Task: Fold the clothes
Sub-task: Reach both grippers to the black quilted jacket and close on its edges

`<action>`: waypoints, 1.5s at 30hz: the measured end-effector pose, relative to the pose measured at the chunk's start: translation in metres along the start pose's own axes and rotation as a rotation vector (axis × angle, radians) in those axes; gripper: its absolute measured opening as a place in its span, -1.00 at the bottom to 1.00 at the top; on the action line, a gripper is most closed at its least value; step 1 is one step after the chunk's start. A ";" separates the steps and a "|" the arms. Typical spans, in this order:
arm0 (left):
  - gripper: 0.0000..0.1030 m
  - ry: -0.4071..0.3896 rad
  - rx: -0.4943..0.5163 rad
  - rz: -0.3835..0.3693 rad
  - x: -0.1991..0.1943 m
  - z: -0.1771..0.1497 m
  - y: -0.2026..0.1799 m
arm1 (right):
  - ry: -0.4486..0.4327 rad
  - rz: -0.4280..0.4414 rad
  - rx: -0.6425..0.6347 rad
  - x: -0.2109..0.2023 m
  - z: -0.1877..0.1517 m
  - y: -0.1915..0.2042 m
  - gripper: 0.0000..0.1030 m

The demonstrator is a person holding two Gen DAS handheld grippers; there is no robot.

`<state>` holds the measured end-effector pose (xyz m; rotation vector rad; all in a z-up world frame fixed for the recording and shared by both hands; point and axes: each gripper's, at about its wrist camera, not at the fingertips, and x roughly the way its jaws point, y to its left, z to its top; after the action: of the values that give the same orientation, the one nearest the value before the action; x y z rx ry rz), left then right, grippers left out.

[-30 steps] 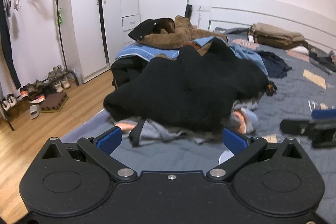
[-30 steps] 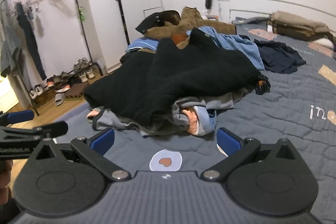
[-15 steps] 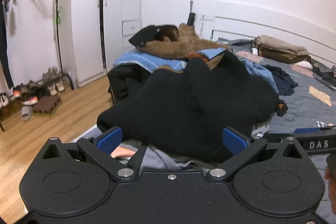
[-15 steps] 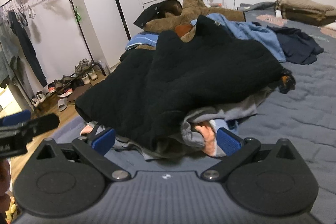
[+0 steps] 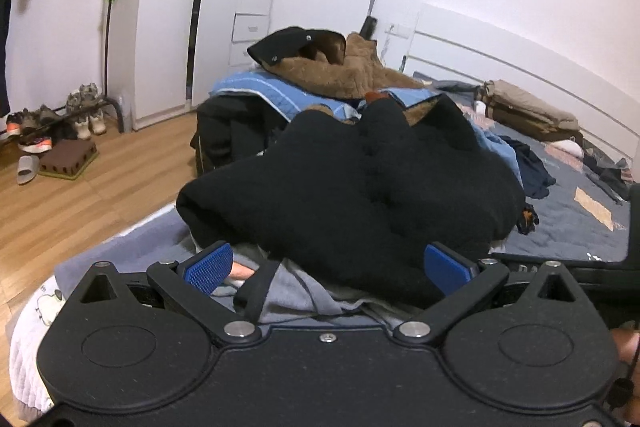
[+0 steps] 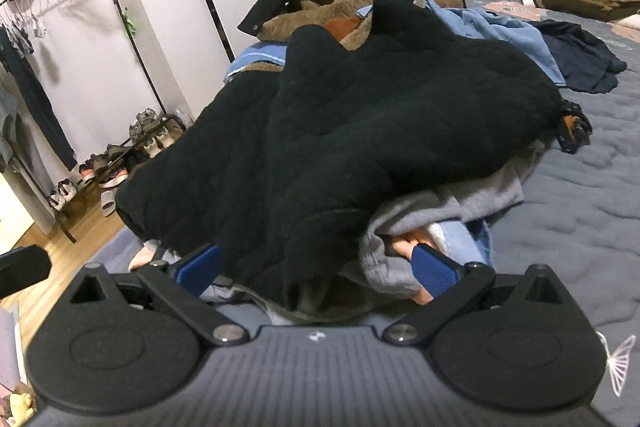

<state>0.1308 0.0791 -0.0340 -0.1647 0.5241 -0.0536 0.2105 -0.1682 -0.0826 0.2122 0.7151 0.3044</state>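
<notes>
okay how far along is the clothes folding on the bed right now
Barely started. Done: only a tan stack by the headboard looks folded. In hand: nothing yet; the left hand-held gripper and right hand-held gripper are both open at the near edge of the black fleece garment topping the pile. Left: that garment, the grey, blue and brown clothes heaped with it.

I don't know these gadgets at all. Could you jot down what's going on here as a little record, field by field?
Place: bedroom, grey quilted bed
Top of pile: black fleece garment
Under it: grey garment
Further back: brown furry coat, blue cloth
Left gripper: open, at the near edge of the pile
Right gripper: open, at the near edge of the pile
Folding: not yet begun
Floor side: shoe rack
</notes>
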 end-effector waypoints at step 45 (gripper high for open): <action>1.00 -0.031 0.164 -0.081 0.013 -0.013 -0.036 | -0.034 0.113 0.250 0.000 -0.001 -0.019 -0.40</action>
<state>0.1348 0.0408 -0.0453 -0.0268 0.4794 -0.1722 0.2137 -0.1864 -0.0887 0.4954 0.7084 0.3175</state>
